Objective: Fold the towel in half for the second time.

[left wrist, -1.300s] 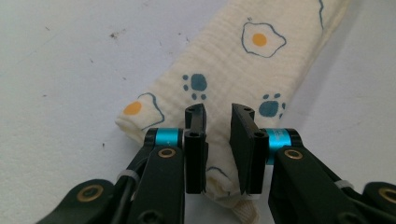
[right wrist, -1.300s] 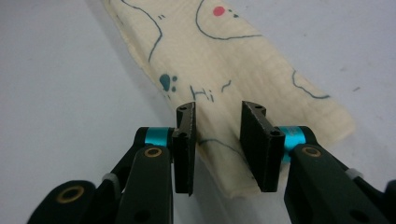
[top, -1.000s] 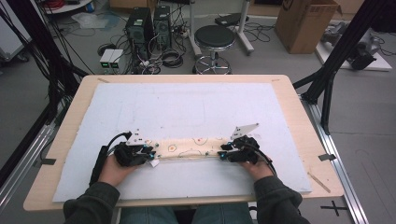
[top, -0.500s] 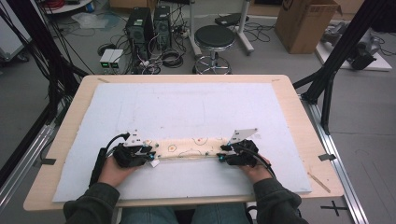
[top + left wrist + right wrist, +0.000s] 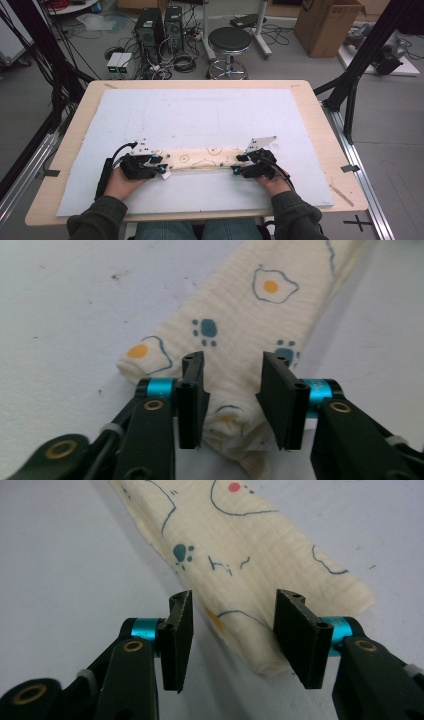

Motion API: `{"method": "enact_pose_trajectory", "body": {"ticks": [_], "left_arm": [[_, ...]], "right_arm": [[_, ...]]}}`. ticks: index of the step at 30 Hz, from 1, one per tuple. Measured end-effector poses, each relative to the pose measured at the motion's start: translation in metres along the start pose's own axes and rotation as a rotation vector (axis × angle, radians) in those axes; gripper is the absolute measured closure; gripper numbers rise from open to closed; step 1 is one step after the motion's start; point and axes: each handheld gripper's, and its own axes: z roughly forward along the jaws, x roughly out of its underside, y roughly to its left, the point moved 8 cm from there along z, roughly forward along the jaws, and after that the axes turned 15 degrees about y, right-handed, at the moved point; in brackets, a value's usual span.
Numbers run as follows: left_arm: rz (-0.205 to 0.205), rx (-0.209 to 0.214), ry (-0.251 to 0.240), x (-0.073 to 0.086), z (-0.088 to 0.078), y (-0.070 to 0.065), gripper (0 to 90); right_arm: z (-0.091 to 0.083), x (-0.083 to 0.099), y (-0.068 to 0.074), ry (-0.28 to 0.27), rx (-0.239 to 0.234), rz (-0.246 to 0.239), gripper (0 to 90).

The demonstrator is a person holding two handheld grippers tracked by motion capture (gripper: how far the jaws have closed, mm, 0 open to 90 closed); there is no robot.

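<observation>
High view: the folded cloth [image 5: 202, 161] lies near the counter's [image 5: 310, 102] front edge, with open surface beyond. Both grippers' [image 5: 161, 166] [image 5: 239, 165] jaws have just been opening and are parted around its ends, gripping nothing. The cloth is unmoved since earlier.

A: Far half of the bench [image 5: 300, 92]?
B: Open. The white mat [image 5: 210, 112] lies bare up to the far edge; either tool could pass.
A: Obstructions?
B: One folded cloth [image 5: 202, 159], lying flat across the near part between the left tool [image 5: 162, 166] and right tool [image 5: 235, 165]. Room remains beyond both ends.
</observation>
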Motion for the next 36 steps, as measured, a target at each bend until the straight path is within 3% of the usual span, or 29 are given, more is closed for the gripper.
{"method": "enact_pose_trajectory", "body": {"ticks": [9,17,23,30,33,36], "left_arm": [[0.006,0.009,-0.074,-0.005,-0.015,-0.002,52.9],[-0.026,-0.014,-0.112,-0.007,-0.023,0.004,47.6],[-0.074,-0.007,-0.139,-0.011,-0.026,0.011,46.2],[-0.118,-0.034,-0.156,-0.025,-0.028,0.024,45.1],[-0.131,-0.04,-0.129,-0.025,-0.022,0.03,45.0],[-0.178,-0.062,-0.133,-0.025,-0.018,0.04,45.5]], "right_arm": [[-0.014,-0.007,0.005,-0.078,-0.028,0.012,41.2],[-0.028,-0.01,0.0,-0.141,-0.034,0.043,35.5],[-0.035,-0.014,-0.012,-0.144,-0.016,0.063,34.3],[-0.041,-0.021,-0.033,-0.139,0.018,0.102,35.9],[-0.041,-0.025,-0.042,-0.133,0.025,0.113,38.6],[-0.038,-0.029,-0.052,-0.117,0.029,0.15,40.4]]}}
